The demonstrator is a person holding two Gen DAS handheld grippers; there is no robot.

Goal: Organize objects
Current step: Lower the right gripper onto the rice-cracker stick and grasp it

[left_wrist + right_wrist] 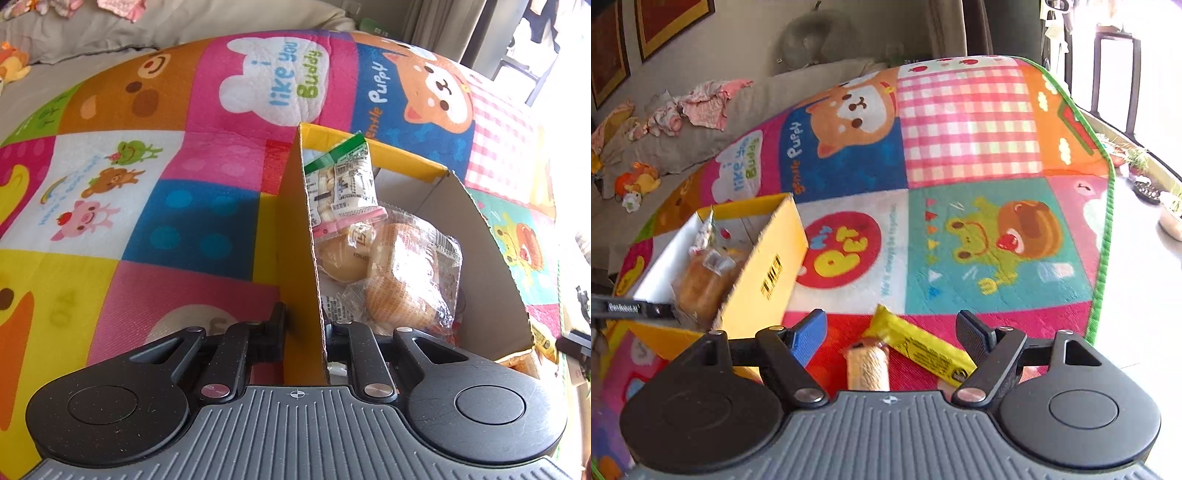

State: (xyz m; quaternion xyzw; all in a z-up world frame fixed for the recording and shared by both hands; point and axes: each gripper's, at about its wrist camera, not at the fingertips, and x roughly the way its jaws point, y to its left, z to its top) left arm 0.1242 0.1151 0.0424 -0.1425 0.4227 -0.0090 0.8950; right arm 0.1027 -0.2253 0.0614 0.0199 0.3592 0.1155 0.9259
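A yellow cardboard box stands on the colourful play mat and holds wrapped buns and a green-topped snack packet. My left gripper is shut on the box's left wall, one finger on each side. The box also shows in the right wrist view at the left. My right gripper is open and empty, low over the mat. Between its fingers lie a spool of beige twine and a yellow wrapped bar.
The play mat has a green edge at the right, with bare floor and small plant pots beyond. A grey sofa with clothes and a plush toy lies behind the mat.
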